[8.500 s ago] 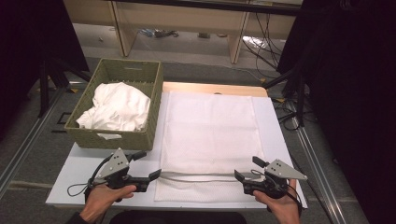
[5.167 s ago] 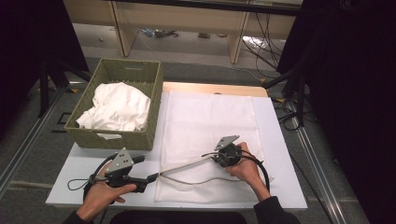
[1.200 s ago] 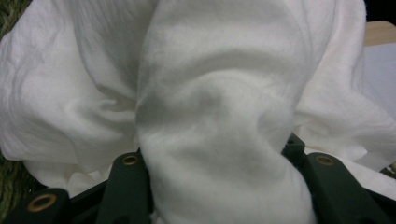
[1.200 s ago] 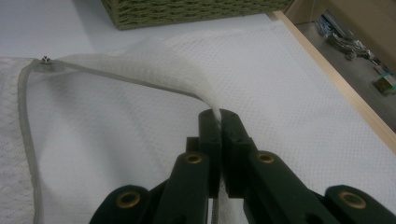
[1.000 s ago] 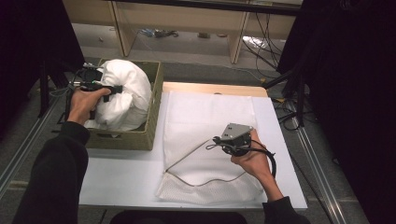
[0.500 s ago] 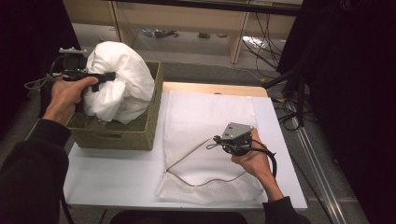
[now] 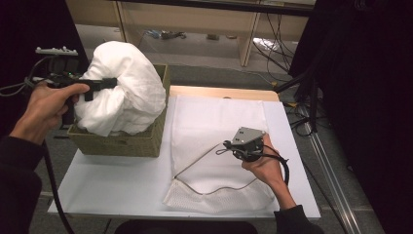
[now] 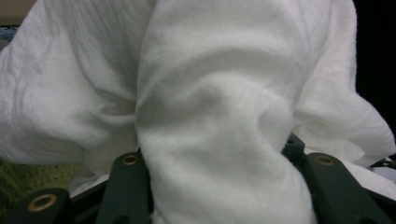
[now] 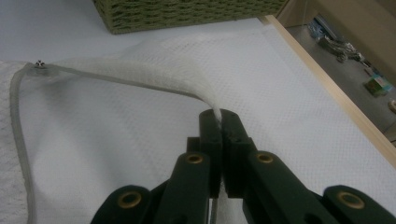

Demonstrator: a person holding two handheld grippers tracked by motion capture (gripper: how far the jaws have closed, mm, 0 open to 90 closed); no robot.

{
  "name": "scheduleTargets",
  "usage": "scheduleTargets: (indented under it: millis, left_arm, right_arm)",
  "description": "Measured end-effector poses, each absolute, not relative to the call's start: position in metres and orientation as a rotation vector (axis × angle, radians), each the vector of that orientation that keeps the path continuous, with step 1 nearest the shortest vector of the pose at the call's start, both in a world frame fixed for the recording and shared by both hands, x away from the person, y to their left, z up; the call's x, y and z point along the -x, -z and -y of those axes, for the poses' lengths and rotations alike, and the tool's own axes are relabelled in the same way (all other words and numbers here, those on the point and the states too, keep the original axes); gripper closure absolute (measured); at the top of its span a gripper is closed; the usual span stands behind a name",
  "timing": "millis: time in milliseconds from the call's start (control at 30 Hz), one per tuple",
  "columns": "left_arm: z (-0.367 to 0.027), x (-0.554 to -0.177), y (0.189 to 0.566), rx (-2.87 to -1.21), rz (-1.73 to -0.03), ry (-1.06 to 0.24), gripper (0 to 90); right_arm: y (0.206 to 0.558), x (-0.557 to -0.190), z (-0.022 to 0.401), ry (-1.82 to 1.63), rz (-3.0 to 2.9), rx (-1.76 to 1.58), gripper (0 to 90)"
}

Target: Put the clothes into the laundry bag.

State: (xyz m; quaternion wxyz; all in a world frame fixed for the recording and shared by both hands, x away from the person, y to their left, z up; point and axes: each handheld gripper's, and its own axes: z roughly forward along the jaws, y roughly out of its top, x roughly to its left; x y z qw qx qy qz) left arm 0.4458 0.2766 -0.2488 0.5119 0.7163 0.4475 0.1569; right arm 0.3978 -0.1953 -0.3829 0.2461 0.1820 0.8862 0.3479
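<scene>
A big white cloth bundle (image 7: pixel 131 92) hangs above the green woven basket (image 7: pixel 117 144) at the table's left, its lower folds still inside the basket. My left gripper (image 7: pixel 109 83) is shut on it from the left. In the left gripper view the cloth (image 8: pixel 210 93) bulges between the two jaws of that gripper (image 8: pixel 212 161). A white mesh bag (image 7: pixel 219 122) lies flat on the table. My right gripper (image 7: pixel 226 146) is shut on its upper layer and holds the grey-trimmed mouth (image 7: pixel 195 161) lifted. The right gripper view shows that gripper (image 9: pixel 219 116) pinching the raised mesh fold (image 9: pixel 154 74).
The white table (image 7: pixel 112 185) has a wooden strip (image 7: pixel 219 91) along its far edge. The basket (image 9: pixel 187 14) stands close to the bag's left side. Shelves and cables (image 7: pixel 287 44) lie beyond the table, and a dark curtain hangs at the right.
My left gripper has risen and drawn leftward, pulling the white cloth bundle up out of the basket. The right gripper and the bag's lifted edge have stayed put.
</scene>
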Motion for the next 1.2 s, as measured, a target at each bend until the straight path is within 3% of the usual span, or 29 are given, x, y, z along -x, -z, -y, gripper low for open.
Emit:
scheduleTargets:
  millis: [400, 733, 1000, 1200]
  left_arm:
    - [-0.232, -0.373, 0.220, -1.775, -0.859, -0.293, 52.9]
    - [-0.183, -0.324, 0.224, -1.849, -0.667, -0.073, 52.6]
    - [-0.147, -0.305, 0.259, -1.873, -0.588, 0.073, 52.4]
    - [-0.127, -0.305, 0.290, -1.934, -0.523, 0.112, 51.8]
  right_arm:
    - [0.381, -0.403, 0.203, -0.944, -2.378, -0.536, 90.0]
    - [0.378, -0.408, 0.213, -0.968, -2.362, -0.579, 90.0]
    - [0.377, -0.412, 0.217, -0.968, -2.348, -0.577, 90.0]
    - [0.374, -0.412, 0.216, -0.973, -2.332, -0.570, 90.0]
